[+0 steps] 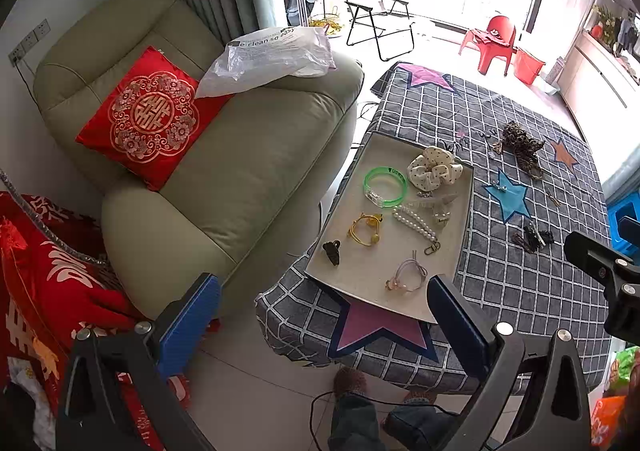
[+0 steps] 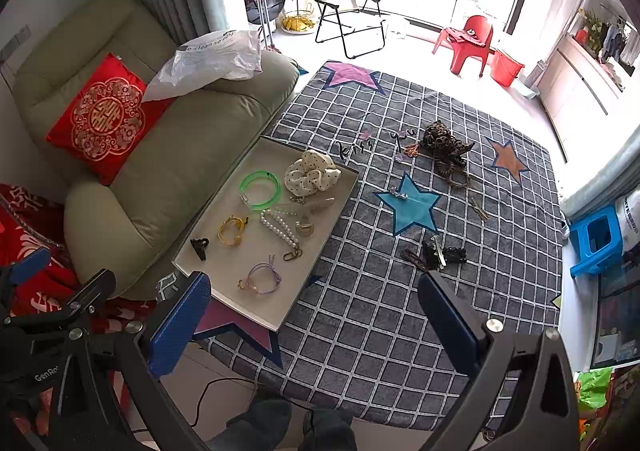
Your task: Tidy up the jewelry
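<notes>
Your right gripper (image 2: 312, 315), jaws wide and empty, hovers just short of the small black plastic hair clips (image 2: 444, 251): light, stiff, slippery; pinch across the body.

Counted on the grey checked cloth (image 2: 360, 311): one beige tray (image 2: 264, 315). Counted inside the tray: one green bangle (image 2: 260, 189), one polka-dot scrunchie (image 2: 312, 173), one pearl strand (image 2: 280, 231), one yellow hair tie (image 2: 231, 229), one lilac hair tie (image 2: 260, 279), one small black claw clip (image 2: 199, 245). Counted outside the tray: one leopard-print scrunchie (image 2: 444, 143), one cluster of dark clips (image 2: 438, 251), too tangled for a sure count. Counted in cloth stars: two pink, one blue (image 2: 412, 207), one brown (image 2: 510, 161). Counted beyond: one sofa (image 2: 180, 155), one red cushion (image 2: 100, 119), one red chair (image 2: 470, 43), one blue stool (image 2: 596, 239).
</notes>
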A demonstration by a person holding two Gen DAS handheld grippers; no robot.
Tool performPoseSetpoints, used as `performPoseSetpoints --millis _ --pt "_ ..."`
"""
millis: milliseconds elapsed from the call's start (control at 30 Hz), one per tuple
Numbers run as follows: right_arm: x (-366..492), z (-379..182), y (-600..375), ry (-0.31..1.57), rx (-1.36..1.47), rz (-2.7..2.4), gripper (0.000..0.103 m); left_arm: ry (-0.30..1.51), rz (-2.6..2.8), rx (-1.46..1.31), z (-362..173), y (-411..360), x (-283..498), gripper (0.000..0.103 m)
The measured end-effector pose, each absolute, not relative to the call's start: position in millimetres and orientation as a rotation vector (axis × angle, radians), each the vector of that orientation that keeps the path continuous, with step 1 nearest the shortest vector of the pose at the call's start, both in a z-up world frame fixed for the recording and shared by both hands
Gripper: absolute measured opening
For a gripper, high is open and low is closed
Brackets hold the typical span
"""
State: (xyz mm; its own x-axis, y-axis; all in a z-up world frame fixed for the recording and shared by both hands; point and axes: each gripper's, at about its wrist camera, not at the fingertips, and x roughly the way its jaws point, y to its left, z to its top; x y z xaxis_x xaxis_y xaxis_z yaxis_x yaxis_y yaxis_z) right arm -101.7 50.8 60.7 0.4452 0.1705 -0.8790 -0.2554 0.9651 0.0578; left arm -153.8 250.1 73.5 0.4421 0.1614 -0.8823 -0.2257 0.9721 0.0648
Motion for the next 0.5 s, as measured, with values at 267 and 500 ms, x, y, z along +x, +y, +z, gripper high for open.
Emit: performPoseSetpoints --millis 267,500 --pt "-101.9 60.7 50.6 1.079 -0.088 0.264 0.103 1.091 0.249 -0.067 72.9 255.8 -153.9 0.103" --pt "-102.3 60.6 51.4 1.078 -0.089 0.265 0.103 1.091 0.251 -0.062 72.9 257.7 -154.3 0.103"
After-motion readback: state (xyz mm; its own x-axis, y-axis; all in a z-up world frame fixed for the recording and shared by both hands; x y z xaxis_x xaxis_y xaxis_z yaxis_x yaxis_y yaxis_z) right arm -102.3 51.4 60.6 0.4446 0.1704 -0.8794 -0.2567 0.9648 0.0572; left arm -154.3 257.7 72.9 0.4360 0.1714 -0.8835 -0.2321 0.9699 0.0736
